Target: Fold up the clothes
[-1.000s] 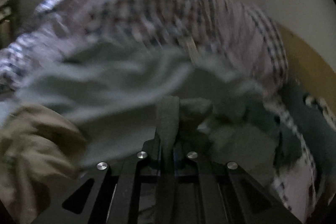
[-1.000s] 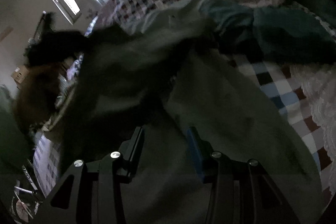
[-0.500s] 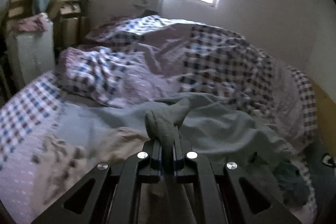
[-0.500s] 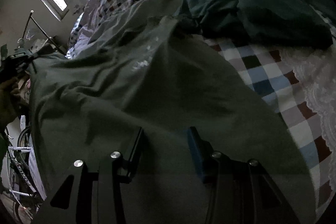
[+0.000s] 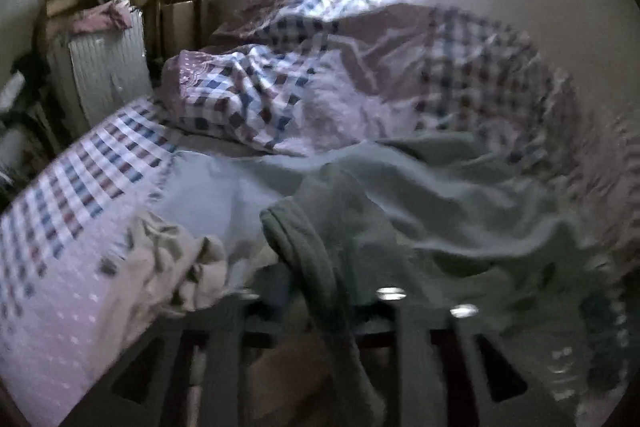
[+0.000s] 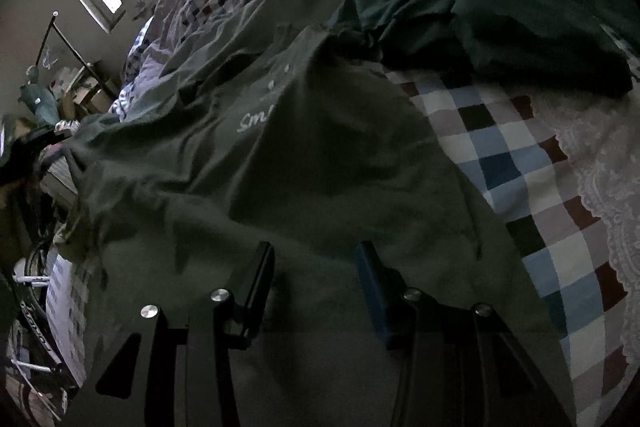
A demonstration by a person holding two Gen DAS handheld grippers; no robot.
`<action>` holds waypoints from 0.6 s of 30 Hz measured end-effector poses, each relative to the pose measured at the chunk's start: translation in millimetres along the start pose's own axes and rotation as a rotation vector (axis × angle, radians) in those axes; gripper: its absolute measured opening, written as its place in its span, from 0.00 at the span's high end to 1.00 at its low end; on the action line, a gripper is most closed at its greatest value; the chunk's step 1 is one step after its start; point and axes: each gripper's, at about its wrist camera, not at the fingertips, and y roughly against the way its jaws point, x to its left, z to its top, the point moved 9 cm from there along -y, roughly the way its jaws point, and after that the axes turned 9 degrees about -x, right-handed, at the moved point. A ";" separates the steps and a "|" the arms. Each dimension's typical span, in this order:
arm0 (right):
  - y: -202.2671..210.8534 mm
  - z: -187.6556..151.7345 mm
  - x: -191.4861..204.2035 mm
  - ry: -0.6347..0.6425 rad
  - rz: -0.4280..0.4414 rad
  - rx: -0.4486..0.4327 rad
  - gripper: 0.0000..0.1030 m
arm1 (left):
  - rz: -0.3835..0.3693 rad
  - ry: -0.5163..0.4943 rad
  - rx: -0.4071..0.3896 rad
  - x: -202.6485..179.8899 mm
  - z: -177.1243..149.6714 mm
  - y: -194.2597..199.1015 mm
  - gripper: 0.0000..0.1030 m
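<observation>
The grey-green shirt (image 6: 304, 163) lies spread on the bed (image 6: 532, 187), running away from both tools: its edge drapes between the left tool (image 5: 320, 303)'s opening jaws, while the right tool (image 6: 316, 267) stands parted over the near hem, gripping nothing.

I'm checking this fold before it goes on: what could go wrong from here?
1. The left claw is opening with the grey-green shirt's hem strip between its jaws; the edge may drop crooked.
2. The shirt lies wrinkled, so creases could get folded in.
3. The beige garment and dark green garment lie close and might get caught.
</observation>
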 end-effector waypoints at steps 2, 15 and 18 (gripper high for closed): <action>4.9 3.9 1.2 0.002 0.004 -0.018 0.55 | -0.025 0.027 -0.041 13.2 -3.6 23.9 0.23; 46.0 24.4 10.6 0.078 0.029 -0.135 0.55 | -0.322 0.129 0.298 61.1 -211.1 174.1 0.23; 57.4 27.2 13.2 0.076 0.049 -0.171 0.55 | -0.330 0.187 0.362 69.0 -255.4 199.2 0.23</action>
